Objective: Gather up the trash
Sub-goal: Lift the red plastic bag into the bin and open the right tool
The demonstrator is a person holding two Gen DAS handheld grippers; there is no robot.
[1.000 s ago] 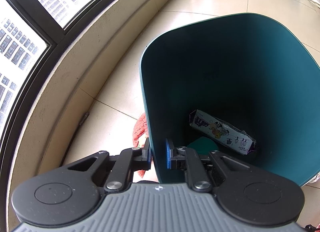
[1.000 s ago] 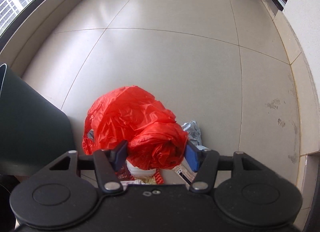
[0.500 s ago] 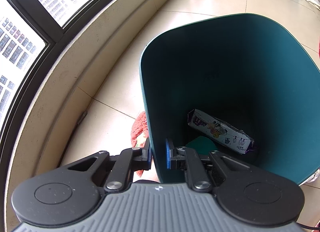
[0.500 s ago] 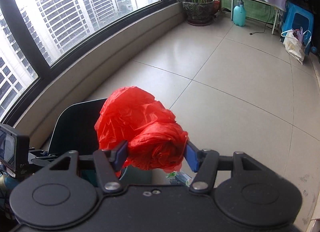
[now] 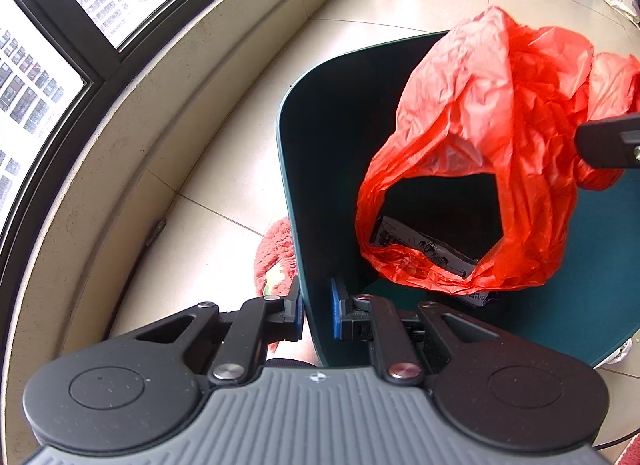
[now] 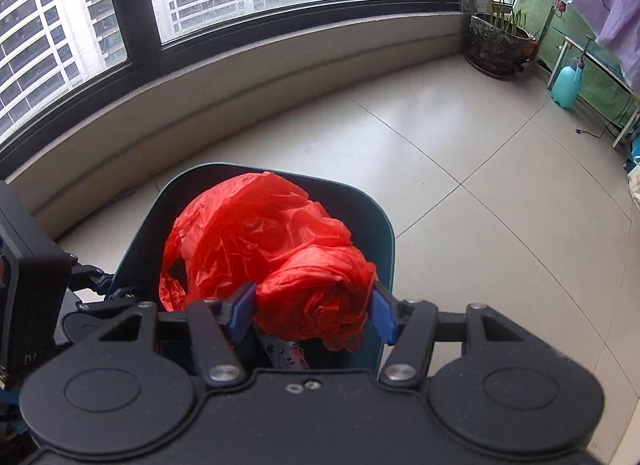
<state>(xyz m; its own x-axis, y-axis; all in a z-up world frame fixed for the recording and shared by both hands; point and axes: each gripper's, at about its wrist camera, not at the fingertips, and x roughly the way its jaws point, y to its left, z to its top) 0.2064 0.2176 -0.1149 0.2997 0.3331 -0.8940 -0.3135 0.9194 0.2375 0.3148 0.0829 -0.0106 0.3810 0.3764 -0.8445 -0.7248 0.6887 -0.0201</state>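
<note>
My left gripper (image 5: 316,315) is shut on the near rim of a dark teal trash bin (image 5: 320,153) and holds it. My right gripper (image 6: 312,309) is shut on a crumpled red plastic bag (image 6: 272,257) and holds it over the bin's opening (image 6: 384,233). In the left wrist view the red bag (image 5: 492,137) hangs over the bin's inside, with one right finger (image 5: 608,141) at the right edge. A printed snack wrapper (image 5: 424,249) lies on the bin's bottom, partly hidden by the bag.
A curved low wall (image 5: 132,153) under windows runs along the left. A red fuzzy slipper (image 5: 276,253) lies on the tiled floor beside the bin. A potted plant (image 6: 496,41) and a teal spray bottle (image 6: 566,81) stand far back right.
My right gripper lifted the red bag off the floor and swung it left over the bin. The left gripper stayed on the bin's rim.
</note>
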